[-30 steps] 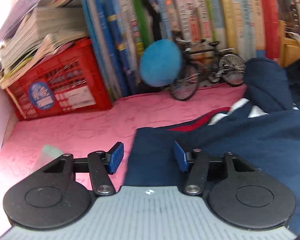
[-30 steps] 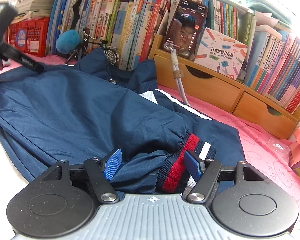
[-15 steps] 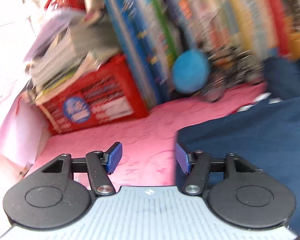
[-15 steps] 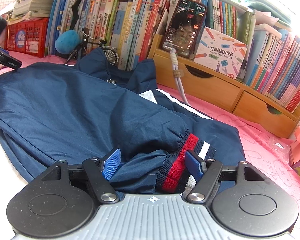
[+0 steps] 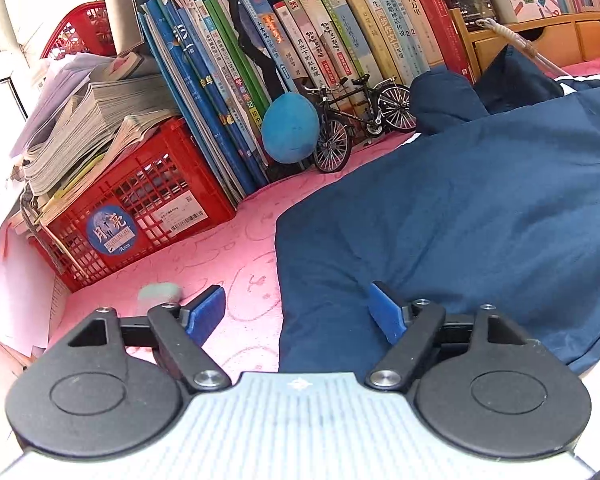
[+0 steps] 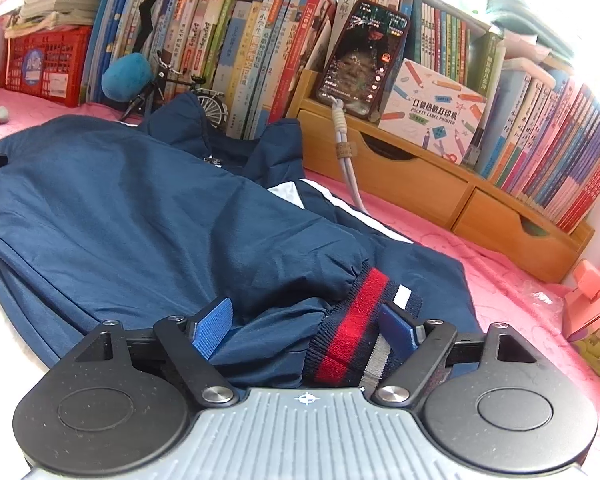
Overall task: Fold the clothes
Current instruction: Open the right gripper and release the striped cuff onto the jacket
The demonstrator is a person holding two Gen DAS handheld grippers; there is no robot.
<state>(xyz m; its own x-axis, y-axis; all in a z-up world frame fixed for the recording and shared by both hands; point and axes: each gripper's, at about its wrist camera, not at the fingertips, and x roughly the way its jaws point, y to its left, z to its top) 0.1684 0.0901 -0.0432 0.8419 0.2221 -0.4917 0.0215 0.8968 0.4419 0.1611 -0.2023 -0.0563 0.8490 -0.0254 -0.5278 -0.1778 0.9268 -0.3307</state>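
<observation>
Navy jacket lies spread on the pink mat, collar end toward the books. Left gripper: jaws wide and opening, straddling the jacket's edge — nothing gripped. Right gripper: jaws opening, the striped cuff and sleeve fabric lying loose between them — pads not pressing.

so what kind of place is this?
Likely a home study corner or child's desk: rows of books on a wooden drawer shelf, a pink mat, and a navy jacket laid out for folding.
</observation>
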